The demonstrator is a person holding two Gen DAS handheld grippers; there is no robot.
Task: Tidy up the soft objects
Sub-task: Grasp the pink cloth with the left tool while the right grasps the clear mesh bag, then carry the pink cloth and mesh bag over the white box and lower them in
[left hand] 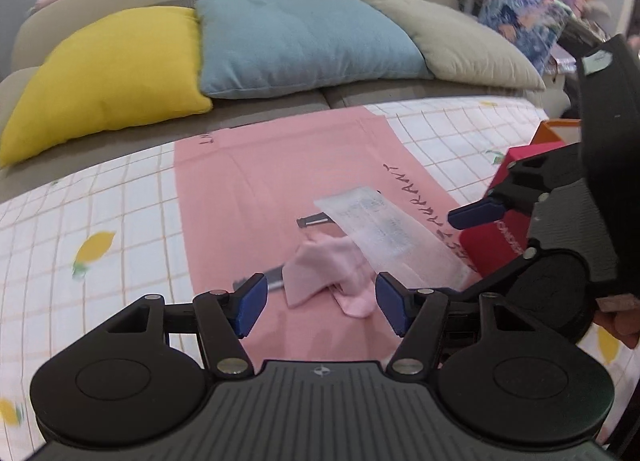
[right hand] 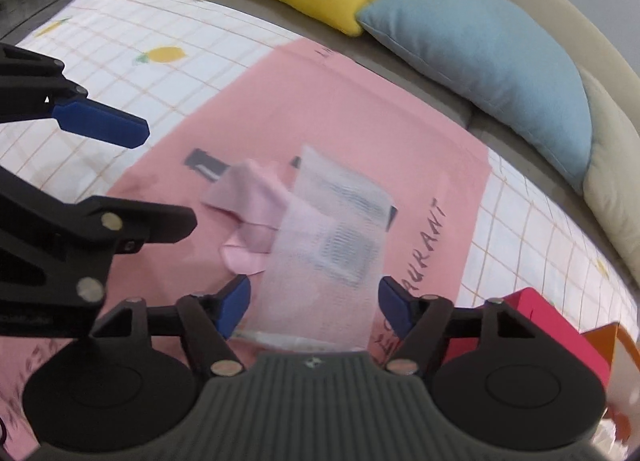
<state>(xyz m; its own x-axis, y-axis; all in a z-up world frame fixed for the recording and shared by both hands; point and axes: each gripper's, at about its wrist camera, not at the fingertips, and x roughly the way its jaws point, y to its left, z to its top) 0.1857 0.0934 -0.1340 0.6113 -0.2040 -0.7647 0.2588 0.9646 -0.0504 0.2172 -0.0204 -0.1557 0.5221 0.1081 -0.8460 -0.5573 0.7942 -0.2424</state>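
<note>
The pink cloth (left hand: 256,197) covers the bed as my sorting patch, so the translucent packet (right hand: 328,245) and pink sock (left hand: 324,273) lie mid-cloth, near my left gripper (left hand: 320,301) and right gripper (right hand: 314,303), both spread and empty.

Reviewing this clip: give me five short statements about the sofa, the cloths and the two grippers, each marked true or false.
1. The blue cushion sits between a yellow cushion and a beige one. True.
2. The pink sock lies on a pink cloth. True.
3. The left gripper is clamped on the sock. False: its fingers stand apart.
4. The clear packet is folded inside the red box. False: it lies over the sock.
5. The right gripper is open. True.
</note>
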